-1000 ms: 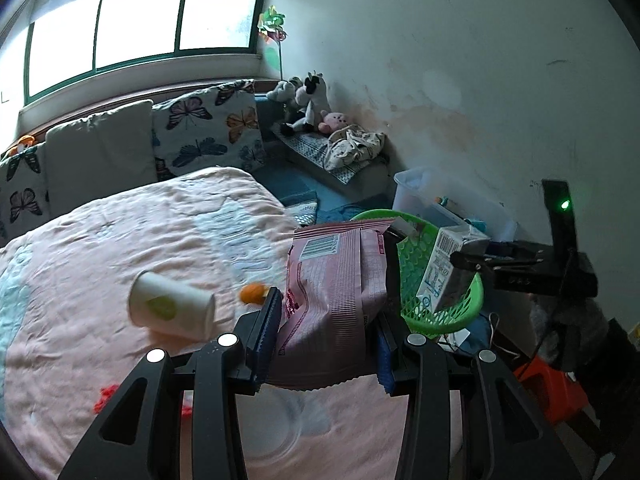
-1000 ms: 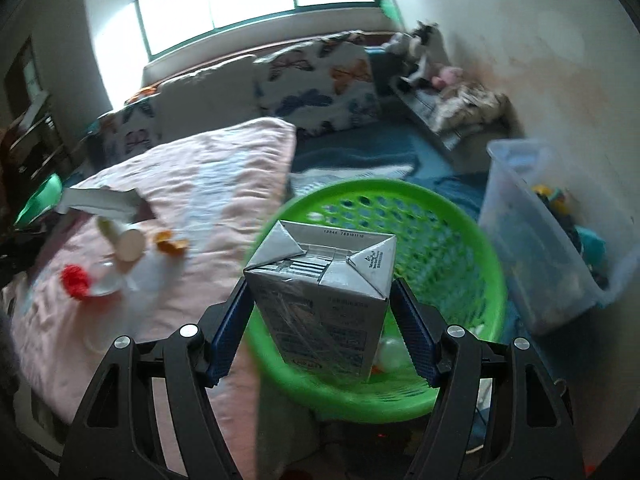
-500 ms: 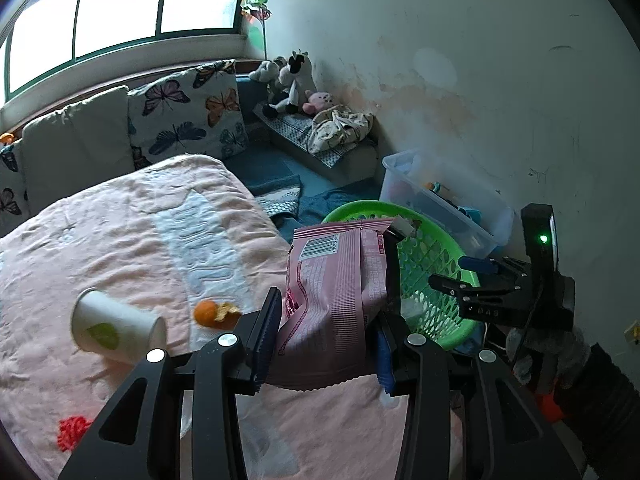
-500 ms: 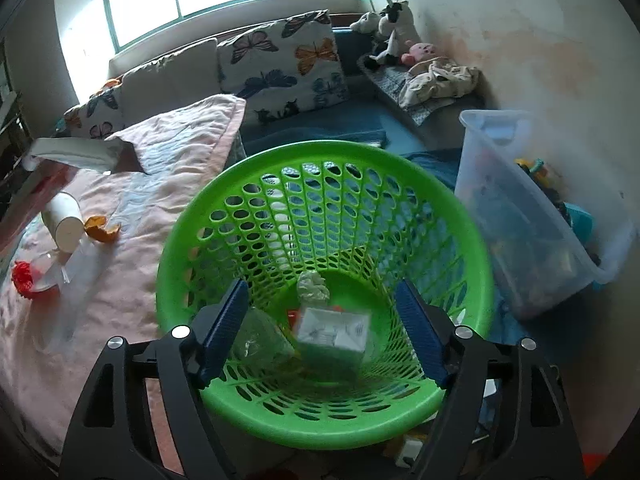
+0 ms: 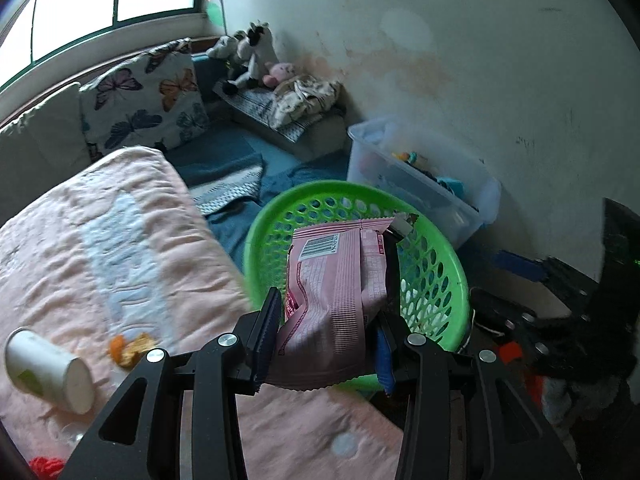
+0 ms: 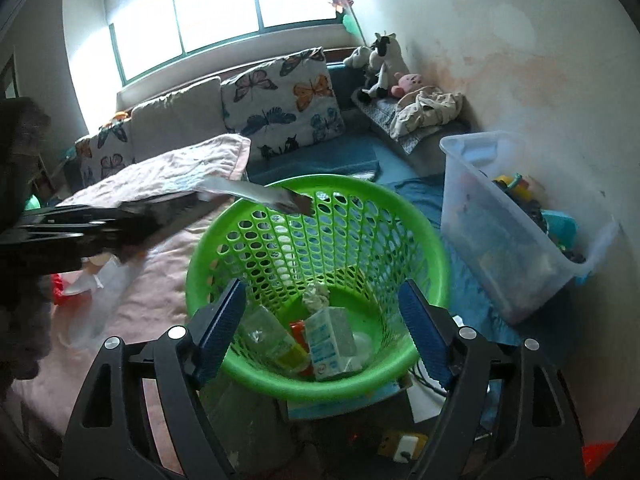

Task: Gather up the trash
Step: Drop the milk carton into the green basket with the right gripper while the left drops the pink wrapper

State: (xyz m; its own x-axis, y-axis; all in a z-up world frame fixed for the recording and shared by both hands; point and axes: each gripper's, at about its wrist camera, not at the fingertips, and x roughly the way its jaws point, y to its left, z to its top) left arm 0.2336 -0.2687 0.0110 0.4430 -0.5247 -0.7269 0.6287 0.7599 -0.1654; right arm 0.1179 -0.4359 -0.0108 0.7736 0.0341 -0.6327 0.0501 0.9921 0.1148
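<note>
Left wrist view: the left gripper (image 5: pixel 326 340) is clamped on a pink snack wrapper (image 5: pixel 334 300), its blue pads pressing both long edges. The wrapper stands upright in the jaws, its upper half in front of the mouth of the green basket (image 5: pixel 448 256). A white barcode label (image 5: pixel 324 246) sits near the wrapper's top edge; rows of small print run beneath it, too fine to read, and no brand name can be made out. On the pink blanket (image 5: pixel 120 248) lie a paper cup (image 5: pixel 48 372) on its side, bearing a green leaf-shaped mark, and a piece of orange peel (image 5: pixel 130 350) just beside it.

Right wrist view: the right gripper (image 6: pixel 320 332) is spread wide and holds nothing, poised over the near rim of the basket (image 6: pixel 404 220). At the bottom of the basket rest a milk carton (image 6: pixel 330 342) with pale blue printing, illegible at this size, a clear plastic bottle (image 6: pixel 268 336) beside it, and a crumpled wad of paper (image 6: pixel 316 298) behind the carton. The left gripper (image 6: pixel 188 204) enters from the left, with the wrapper (image 6: pixel 256 194) seen edge-on above the basket's far rim. A clear storage box (image 6: pixel 516 240) stands right of the basket.
</note>
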